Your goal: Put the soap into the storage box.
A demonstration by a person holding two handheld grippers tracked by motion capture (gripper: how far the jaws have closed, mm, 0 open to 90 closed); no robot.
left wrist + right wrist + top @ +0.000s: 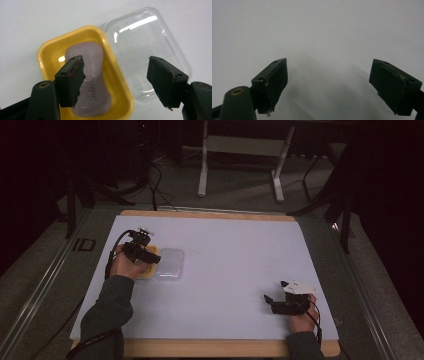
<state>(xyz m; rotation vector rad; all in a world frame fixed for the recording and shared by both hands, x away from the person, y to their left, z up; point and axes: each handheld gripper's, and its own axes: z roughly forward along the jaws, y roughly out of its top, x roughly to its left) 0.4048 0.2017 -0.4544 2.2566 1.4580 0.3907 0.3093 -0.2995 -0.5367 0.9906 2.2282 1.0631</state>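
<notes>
A yellow soap dish (50, 53) holds a pale lilac bar of soap (93, 75); its clear plastic lid (142, 47) lies flat beside it on the white mat. From above, the dish (147, 271) and lid (169, 264) sit at the mat's left side. My left gripper (116, 81) hovers open just above them, one jaw over the soap and the other over the lid, holding nothing. My right gripper (271, 302) rests low near the front right of the mat, open and empty; its own view (328, 85) shows bare white mat between the jaws.
The white mat (225, 270) covers a wooden table (210, 347). A white table frame (240, 150) stands on the floor beyond the far edge. Cables (112, 250) trail from both grippers.
</notes>
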